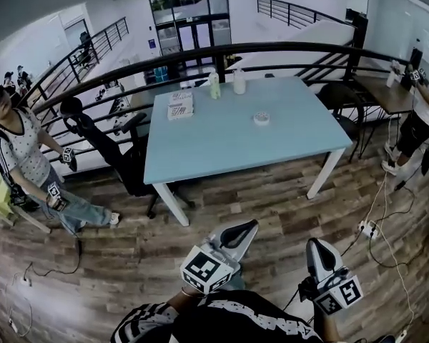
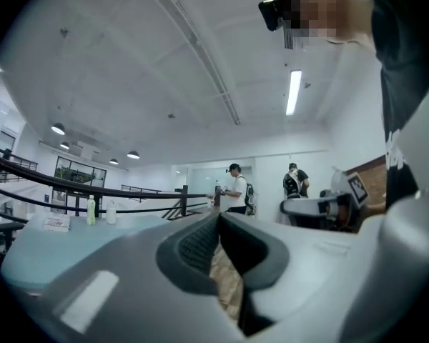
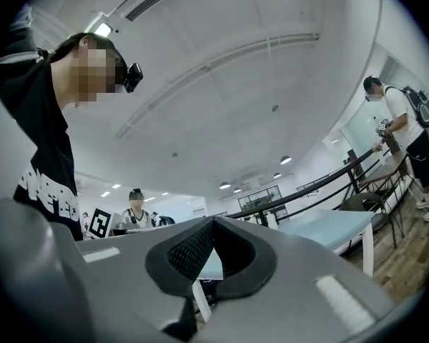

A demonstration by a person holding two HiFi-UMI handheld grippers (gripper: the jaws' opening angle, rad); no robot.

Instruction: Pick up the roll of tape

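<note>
The left gripper's [image 2: 219, 220] jaws met at their tips with nothing between them; only wood floor showed through the gap behind the pads. The right gripper's [image 3: 213, 224] jaws were likewise pressed together and empty.

In the head view both grippers sat at the bottom of the frame over the wood floor [image 1: 272, 206], the left gripper [image 1: 248, 226] just left of centre and the right gripper [image 1: 316, 244] to its right. Both tips pointed up the frame toward the table [image 1: 229, 145]. Each carried its marker cube behind the jaws, close to the person's dark patterned top.

The tape [image 1: 262, 118] lay flat on the light blue table, right of the table's centre in the upper middle of the frame. It was well apart from both grippers. Two bottles [image 1: 215, 85] stood near the table's far edge, and a white box [image 1: 180, 106] lay at its far left. A black chair [image 1: 121, 156] stood just left of the table. A dark railing [image 1: 286, 48] curved behind it. One person [image 1: 21, 156] stood at the left edge and another [image 1: 423, 113] at the right edge.
</note>
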